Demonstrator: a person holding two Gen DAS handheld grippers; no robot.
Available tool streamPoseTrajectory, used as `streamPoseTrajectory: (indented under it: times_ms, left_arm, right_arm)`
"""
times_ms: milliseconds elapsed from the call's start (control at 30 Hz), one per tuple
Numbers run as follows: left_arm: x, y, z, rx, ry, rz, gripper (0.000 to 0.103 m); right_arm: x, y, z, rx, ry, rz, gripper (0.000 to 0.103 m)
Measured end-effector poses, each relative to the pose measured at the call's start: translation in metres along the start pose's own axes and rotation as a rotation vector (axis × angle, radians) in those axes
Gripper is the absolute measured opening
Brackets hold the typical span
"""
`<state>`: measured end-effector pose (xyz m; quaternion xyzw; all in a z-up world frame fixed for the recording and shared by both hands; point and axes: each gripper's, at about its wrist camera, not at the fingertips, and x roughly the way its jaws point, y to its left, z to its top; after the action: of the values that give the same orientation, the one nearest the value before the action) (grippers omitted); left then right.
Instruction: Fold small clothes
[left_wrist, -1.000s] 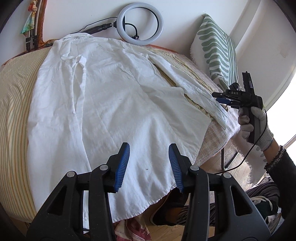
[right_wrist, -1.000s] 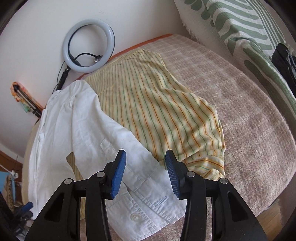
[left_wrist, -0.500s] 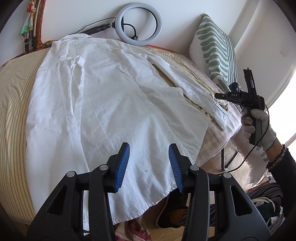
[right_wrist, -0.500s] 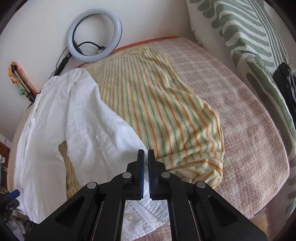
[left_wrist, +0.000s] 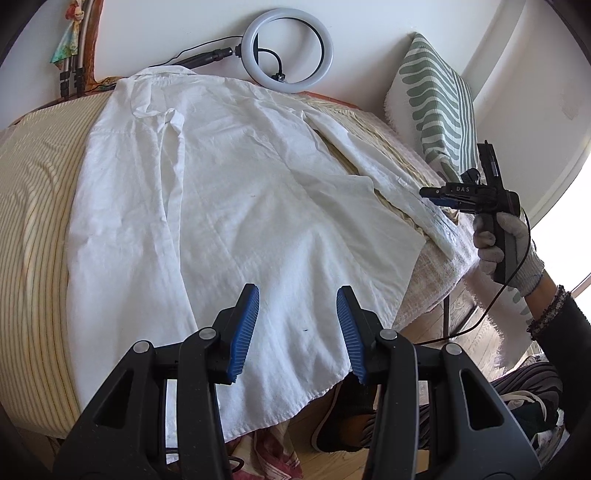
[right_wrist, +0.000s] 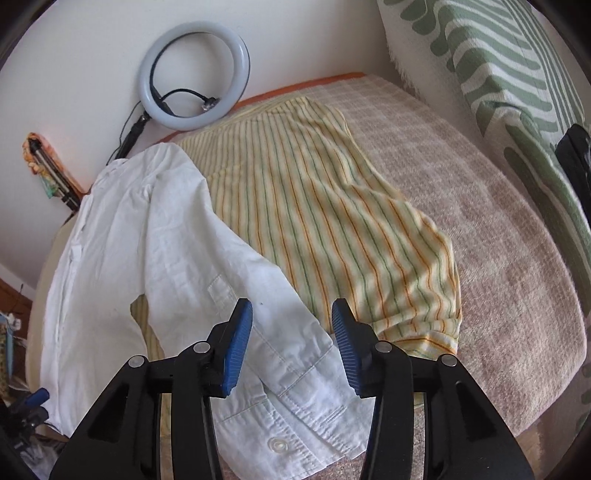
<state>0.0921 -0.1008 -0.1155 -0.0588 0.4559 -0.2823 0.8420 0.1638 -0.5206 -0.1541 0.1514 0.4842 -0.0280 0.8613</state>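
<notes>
The white cotton button shirt (left_wrist: 236, 206) lies spread on the bed (right_wrist: 517, 236). Right gripper (right_wrist: 291, 345) is opening above its cuff (right_wrist: 295, 413), left gripper (left_wrist: 297, 332) spread, empty; a shallow pinch risks catching the striped yellow sheet (right_wrist: 332, 221) too.
</notes>
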Motion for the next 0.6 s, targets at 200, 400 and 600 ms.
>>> streamPoseTrajectory:
  times_ms: [200, 400, 600]
  left_arm:
    - [0.003, -0.002, -0.001, 0.003, 0.004, -0.006, 0.045]
    - [0.003, -0.003, -0.002, 0.005, 0.005, -0.014, 0.045]
    - [0.002, 0.005, -0.001, -0.021, -0.003, -0.016, 0.045]
  right_arm:
    - [0.001, 0.008, -0.003, -0.044, -0.007, -0.043, 0.004]
    - [-0.020, 0.017, -0.005, -0.044, -0.057, -0.023, 0.001]
    - [-0.052, 0.079, -0.007, -0.171, -0.157, 0.021, 0.001]
